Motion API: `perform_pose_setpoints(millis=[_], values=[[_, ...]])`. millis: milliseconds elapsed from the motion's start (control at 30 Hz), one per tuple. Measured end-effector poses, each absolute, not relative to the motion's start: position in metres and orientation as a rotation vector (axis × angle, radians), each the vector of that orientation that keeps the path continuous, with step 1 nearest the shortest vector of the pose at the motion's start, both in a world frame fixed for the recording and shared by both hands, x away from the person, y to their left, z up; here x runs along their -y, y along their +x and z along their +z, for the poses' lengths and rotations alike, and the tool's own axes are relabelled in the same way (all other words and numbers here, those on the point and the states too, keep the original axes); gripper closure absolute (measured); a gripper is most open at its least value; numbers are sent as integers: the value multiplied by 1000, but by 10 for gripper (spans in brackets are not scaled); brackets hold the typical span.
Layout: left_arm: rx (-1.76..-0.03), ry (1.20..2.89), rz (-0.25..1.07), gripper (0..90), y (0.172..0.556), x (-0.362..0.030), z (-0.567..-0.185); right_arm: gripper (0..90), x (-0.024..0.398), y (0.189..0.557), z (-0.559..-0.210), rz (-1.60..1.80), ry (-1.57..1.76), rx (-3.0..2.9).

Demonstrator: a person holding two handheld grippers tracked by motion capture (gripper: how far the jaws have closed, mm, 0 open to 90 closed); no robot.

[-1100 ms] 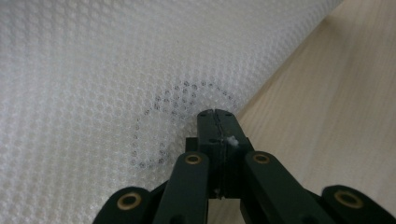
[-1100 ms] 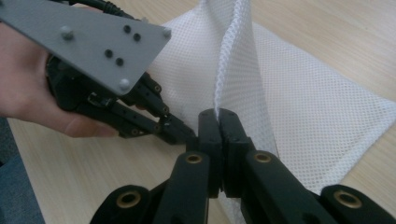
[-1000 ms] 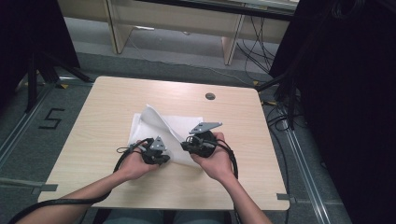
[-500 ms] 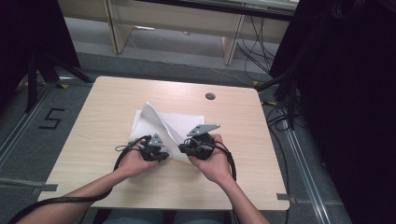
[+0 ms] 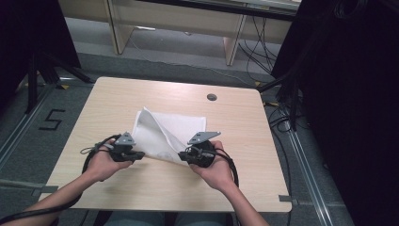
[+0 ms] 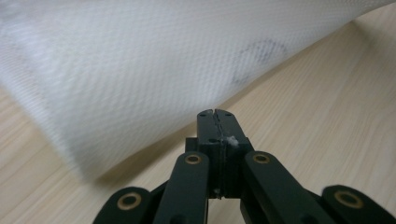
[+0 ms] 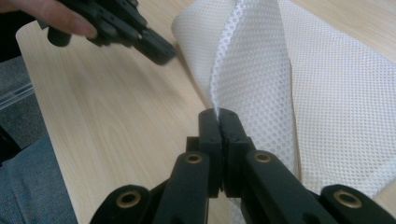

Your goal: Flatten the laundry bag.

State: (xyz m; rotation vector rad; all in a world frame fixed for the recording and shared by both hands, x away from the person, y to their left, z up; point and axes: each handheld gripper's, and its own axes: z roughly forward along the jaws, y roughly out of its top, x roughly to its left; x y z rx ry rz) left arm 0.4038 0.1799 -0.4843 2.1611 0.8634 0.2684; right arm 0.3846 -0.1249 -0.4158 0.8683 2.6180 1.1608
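Because the white mesh cloth (image 5: 165, 134) lies partly folded in the middle of the table (image 5: 244, 141), both grippers work at its near edge, where a fold can be lifted or drawn across. The right gripper (image 7: 218, 114) has its jaws pressed fully together on a thin fold of the cloth, which rises straight out from between the tips in the right gripper view; that pinch keeps the near right corner raised off the wood, so the layer can be carried over the rest rather than dragged.

The left gripper (image 6: 215, 113) also has its jaws fully closed. In its own view a few pale fibres cling beside the seam, yet the cloth hangs blurred just beyond the tips, with no fabric seen between them, so it appears to grip nothing. From the high view it sits at the cloth's near left corner (image 5: 126, 151), just beside the upturned flap that stands along the left edge.

As a judgement, the right grip serves as the anchor while the left hand is placed to retake the free corner; its jaws would need to open first, and a slack mesh edge could slip away before they close.
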Motion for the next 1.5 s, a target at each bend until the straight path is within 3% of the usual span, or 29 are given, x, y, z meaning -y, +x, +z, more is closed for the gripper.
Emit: perform_pose_setpoints(millis=[233, 567, 1500], values=[[-899, 2114, 235, 863, 390, -205, -484, 900, 123, 381, -420, 1173, 876, -2605], [-968, 2032, 288, 830, 388, -227, -476, 900, 121, 373, -424, 1140, 848, -2663], [-1000, 2044, 259, 807, 393, -222, -488, 900, 122, 352, -434, 1105, 792, -2757]])
